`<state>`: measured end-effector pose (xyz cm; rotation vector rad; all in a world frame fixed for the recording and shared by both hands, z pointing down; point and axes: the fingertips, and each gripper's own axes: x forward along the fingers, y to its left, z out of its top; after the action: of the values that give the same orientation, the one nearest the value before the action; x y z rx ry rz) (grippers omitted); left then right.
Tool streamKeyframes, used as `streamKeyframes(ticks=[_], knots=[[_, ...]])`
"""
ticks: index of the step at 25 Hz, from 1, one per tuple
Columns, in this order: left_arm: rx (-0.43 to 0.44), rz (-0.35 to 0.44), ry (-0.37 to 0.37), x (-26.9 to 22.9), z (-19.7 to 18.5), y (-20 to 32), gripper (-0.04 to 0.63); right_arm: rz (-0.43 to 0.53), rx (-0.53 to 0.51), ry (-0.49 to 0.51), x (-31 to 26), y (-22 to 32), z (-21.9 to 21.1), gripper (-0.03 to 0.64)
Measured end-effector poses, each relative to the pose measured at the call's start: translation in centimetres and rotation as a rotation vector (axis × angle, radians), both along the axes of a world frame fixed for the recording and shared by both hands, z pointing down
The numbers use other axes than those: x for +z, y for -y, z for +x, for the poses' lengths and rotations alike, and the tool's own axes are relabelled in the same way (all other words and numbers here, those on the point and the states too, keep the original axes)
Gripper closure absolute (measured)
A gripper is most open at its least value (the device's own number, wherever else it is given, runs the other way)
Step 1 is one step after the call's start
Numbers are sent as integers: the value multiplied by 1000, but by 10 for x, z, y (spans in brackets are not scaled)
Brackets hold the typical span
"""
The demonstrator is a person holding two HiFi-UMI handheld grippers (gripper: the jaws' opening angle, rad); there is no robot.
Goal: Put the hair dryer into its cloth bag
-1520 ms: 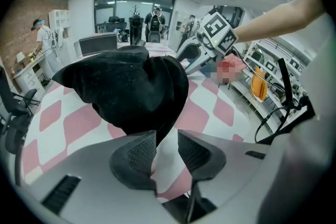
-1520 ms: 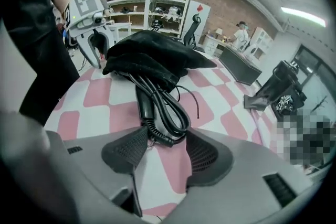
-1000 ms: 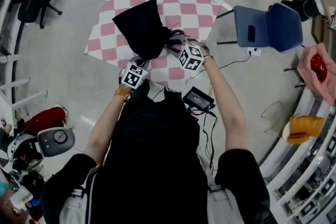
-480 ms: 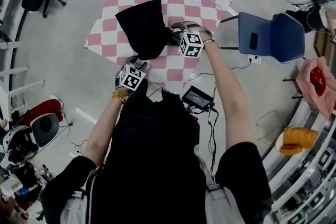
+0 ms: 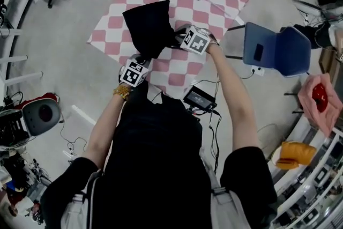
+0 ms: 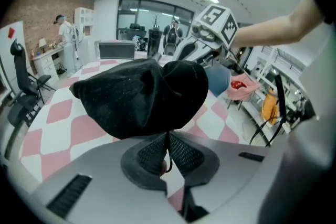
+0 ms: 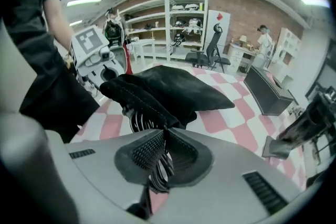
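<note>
2 grippers are at the mouth of the black cloth bag [image 5: 149, 27], which sits on the checkered bench [image 5: 185, 8] close in front of the person. The left gripper [image 6: 168, 136] has just been closing, and its jaws now meet on a pinch of the bag's rim with a thin string between the pads. The right gripper [image 7: 165, 131] has just been closing too. Its jaws are together on the opposite side of the rim, with loops of a coiled cord [image 7: 137, 122] caught in the gap behind the tips. The hair dryer's body shows in no view (only that cord, presumably its own, peeks out), so it is probably already inside the bulging cloth. If so, tucking in the cord and drawing the mouth shut remain. The bag's long axis runs away from the person, mouth nearest and closed end farthest. Which way the dryer's nozzle points cannot be told, though it likely lies along that same line.
</note>
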<state>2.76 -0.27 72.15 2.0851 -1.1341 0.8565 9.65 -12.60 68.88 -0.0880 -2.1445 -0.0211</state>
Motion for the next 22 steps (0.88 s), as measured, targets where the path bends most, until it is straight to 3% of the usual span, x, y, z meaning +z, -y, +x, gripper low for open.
streamKeyframes(ticks=[5, 9, 12, 14, 16, 18, 20, 22], knots=[[-37, 63, -204, -64, 2, 20, 572, -162, 63, 54, -30, 3, -13, 588], [-69, 126, -313, -109, -5, 38, 574, -179, 165, 57, -23, 20, -8, 588], [-75, 139, -344, -123, -7, 47, 574, -63, 128, 55, -17, 22, 5, 576], [-83, 133, -351, -125, -8, 50, 574, 55, 75, 49, -9, 15, 23, 431], [-91, 127, -359, -124, -9, 52, 574, 64, 41, 75, 0, -8, 41, 349], [-95, 124, -377, -126, -9, 52, 574, 115, -51, 38, 20, -37, 56, 311], [-94, 124, -382, -129, -9, 51, 574, 252, -127, -31, 48, -46, 59, 296], [-94, 122, -391, -131, -5, 51, 574, 318, -104, -71, 64, -37, 55, 295]])
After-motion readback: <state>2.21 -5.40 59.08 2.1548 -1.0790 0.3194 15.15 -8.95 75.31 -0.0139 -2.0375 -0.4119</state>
